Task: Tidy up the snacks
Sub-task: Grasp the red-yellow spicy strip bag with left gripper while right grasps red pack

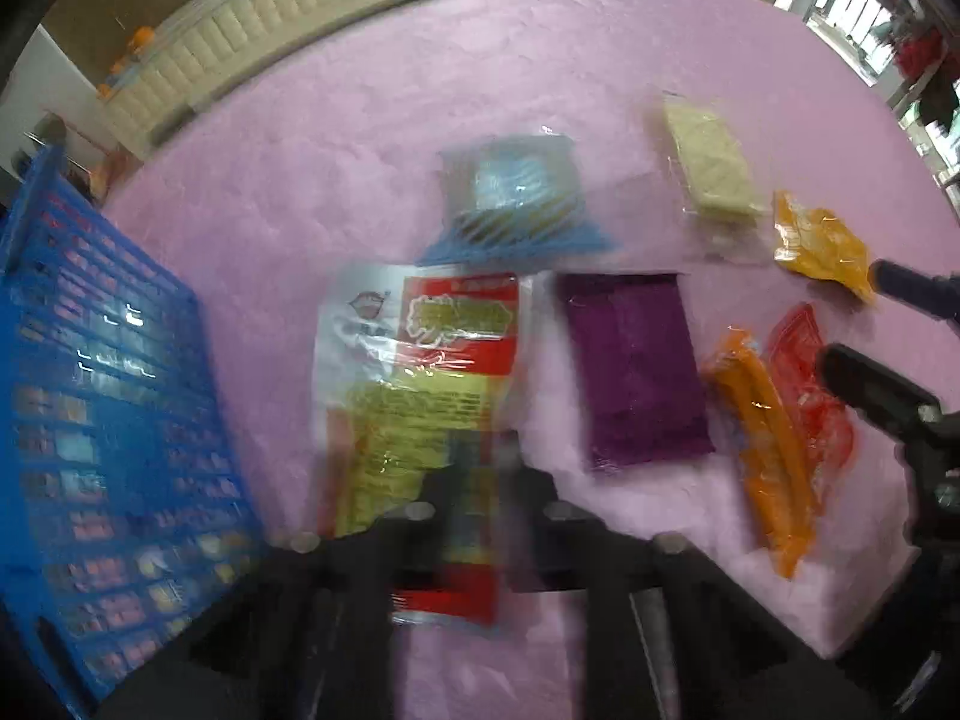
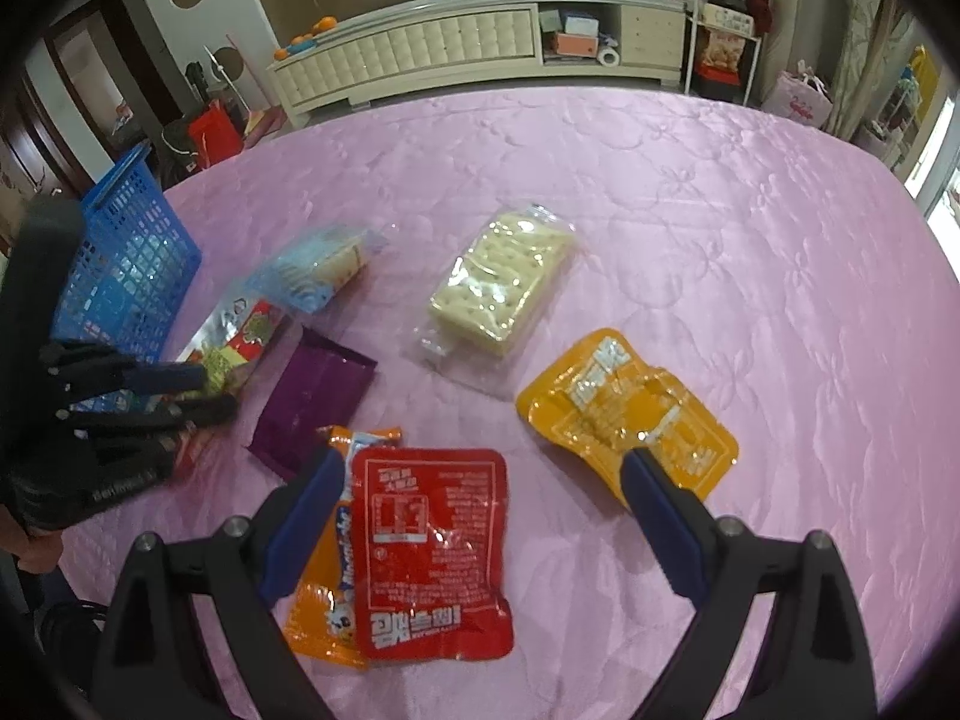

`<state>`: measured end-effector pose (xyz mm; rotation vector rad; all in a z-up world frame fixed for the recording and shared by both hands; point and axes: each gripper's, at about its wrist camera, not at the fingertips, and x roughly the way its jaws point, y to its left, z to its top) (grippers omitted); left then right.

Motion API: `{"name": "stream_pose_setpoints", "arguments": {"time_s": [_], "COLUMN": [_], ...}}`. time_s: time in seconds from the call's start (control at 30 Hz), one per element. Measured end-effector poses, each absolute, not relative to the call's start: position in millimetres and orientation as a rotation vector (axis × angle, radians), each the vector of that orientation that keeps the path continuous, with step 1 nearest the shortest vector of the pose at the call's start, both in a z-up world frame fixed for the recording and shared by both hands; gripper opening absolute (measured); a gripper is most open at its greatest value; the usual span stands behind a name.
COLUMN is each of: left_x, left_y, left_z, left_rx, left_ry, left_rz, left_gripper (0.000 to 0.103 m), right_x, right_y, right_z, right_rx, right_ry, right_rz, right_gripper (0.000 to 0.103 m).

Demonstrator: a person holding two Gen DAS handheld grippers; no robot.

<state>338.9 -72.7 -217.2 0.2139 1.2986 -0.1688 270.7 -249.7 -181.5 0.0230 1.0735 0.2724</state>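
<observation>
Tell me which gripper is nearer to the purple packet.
Left. The left gripper is shut on the red-and-yellow snack bag lying right beside the purple packet. The right gripper stands open farther off, over the red pouch.

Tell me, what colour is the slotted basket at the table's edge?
Blue. The basket shows best in the right wrist view.

Two steep wrist views, shared bedspread (image 1: 420, 120)

Left claw (image 1: 480, 480) closed, right claw (image 2: 480, 480) agape
</observation>
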Motion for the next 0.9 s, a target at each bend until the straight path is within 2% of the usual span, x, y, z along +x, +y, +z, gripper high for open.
{"name": "stream_pose_setpoints", "arguments": {"time_s": [0.37,0.6,0.8,0.9], "left_x": [299.4,279.1,256.6,260.9], "left_y": [-88.1,-93.0,-95.4,-94.1], "left_z": [-203.0,-191.4,-185.8,-184.2], "left_rx": [0.163,0.126,0.096,0.100], "left_ry": [1.251,1.214,1.200,1.192], "left_rz": [-0.176,-0.226,-0.257,-0.270], "left_gripper": [0.001,0.000,0.000,0.000], "right_x": [259.0,259.6,259.0,261.2], "right_y": [-275.5,-265.5,-254.9,-250.4], "right_z": [-162.6,-174.7,-191.2,-197.5], "right_rx": [0.065,0.064,0.035,0.022], "right_ry": [1.095,1.175,1.234,1.251], "right_rz": [0.272,0.333,0.330,0.334], "right_gripper": [0.095,0.095,0.083,0.081]}}
